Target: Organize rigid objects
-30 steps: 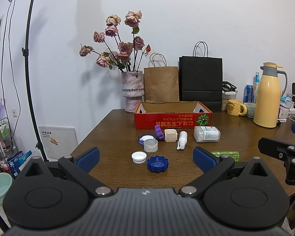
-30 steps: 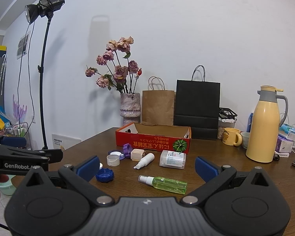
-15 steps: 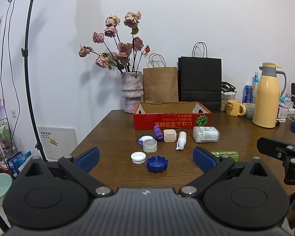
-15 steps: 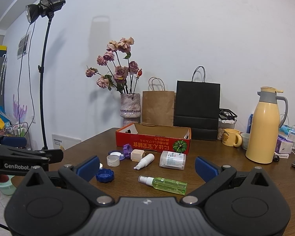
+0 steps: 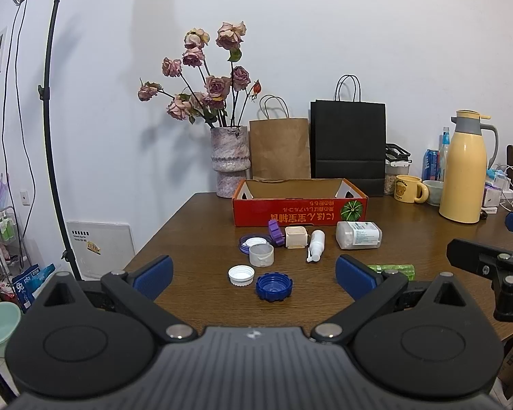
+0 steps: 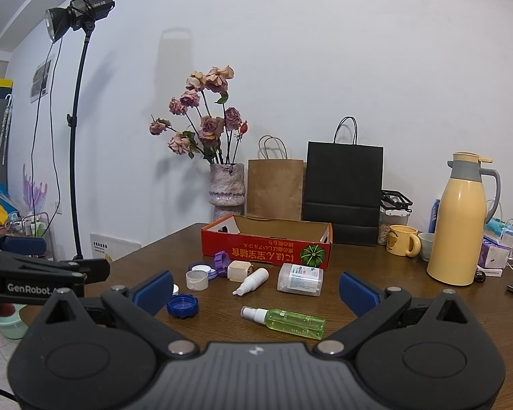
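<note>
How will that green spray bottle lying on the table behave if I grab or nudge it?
The green spray bottle lies on its side on the table, and its round body will probably roll if nudged sideways. It looks like smooth clear plastic, so likely rigid, light and somewhat slippery; grip across the body.

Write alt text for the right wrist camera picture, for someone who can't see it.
An open two-finger gripper points across a brown table at small items: a green spray bottle, a white bottle, a blue cap and a clear tub. Behind them sits an empty-looking red box, with a flower vase and a yellow jug further back.
</note>
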### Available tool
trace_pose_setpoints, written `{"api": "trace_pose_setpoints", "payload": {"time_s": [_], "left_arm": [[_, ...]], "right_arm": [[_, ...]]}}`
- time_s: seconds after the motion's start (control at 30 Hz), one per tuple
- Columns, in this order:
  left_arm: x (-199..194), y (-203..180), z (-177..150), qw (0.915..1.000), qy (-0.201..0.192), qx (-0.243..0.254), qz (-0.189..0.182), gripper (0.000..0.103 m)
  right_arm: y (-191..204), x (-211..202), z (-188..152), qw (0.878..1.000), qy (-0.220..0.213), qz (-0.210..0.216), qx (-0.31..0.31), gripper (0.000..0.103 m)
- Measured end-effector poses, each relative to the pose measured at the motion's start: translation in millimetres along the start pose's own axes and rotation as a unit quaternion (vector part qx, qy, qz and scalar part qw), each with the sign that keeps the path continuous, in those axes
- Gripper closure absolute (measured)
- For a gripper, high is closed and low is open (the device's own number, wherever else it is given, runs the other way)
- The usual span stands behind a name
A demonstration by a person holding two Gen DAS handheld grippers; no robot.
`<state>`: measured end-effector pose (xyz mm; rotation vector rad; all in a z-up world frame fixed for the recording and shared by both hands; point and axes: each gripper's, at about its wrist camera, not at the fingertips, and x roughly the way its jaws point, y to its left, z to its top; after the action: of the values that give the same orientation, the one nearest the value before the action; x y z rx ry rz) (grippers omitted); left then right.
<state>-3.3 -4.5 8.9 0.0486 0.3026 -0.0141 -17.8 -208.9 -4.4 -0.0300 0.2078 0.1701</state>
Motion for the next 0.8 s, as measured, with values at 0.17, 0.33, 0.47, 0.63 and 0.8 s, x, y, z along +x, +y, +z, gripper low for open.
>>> {"api": "trace_pose_setpoints", "payload": {"time_s": [0.17,0.33,0.47,0.63,0.8], "left_arm": [[0.0,0.0,-0.5,1.0000,-0.001,0.000,0.000,0.000],[0.3,0.5,-1.0,1.0000,-0.001,0.000,0.000,0.000],[0.4,0.7,-1.3,1.0000,-0.001,0.000,0.000,0.000],[-0.7,-0.3,0.0,1.0000,-0.001,0.000,0.000,0.000],[-0.5,0.0,-0.7,1.0000,0.000,-0.001,0.000,0.000]], "right_arm": [[0.5,-0.3,0.1,1.000,-0.001,0.000,0.000,0.000],[0.3,0.5,-2.8,1.000,-0.001,0.000,0.000,0.000],[1.5,-2.5,3.9,1.000,-0.001,0.000,-0.001,0.000],[1.6,-1.7,2.8,1.000,-0.001,0.000,-0.001,0.000],[3.2,-1.8,6.0,1.000,-0.001,0.000,-0.001,0.000]]}}
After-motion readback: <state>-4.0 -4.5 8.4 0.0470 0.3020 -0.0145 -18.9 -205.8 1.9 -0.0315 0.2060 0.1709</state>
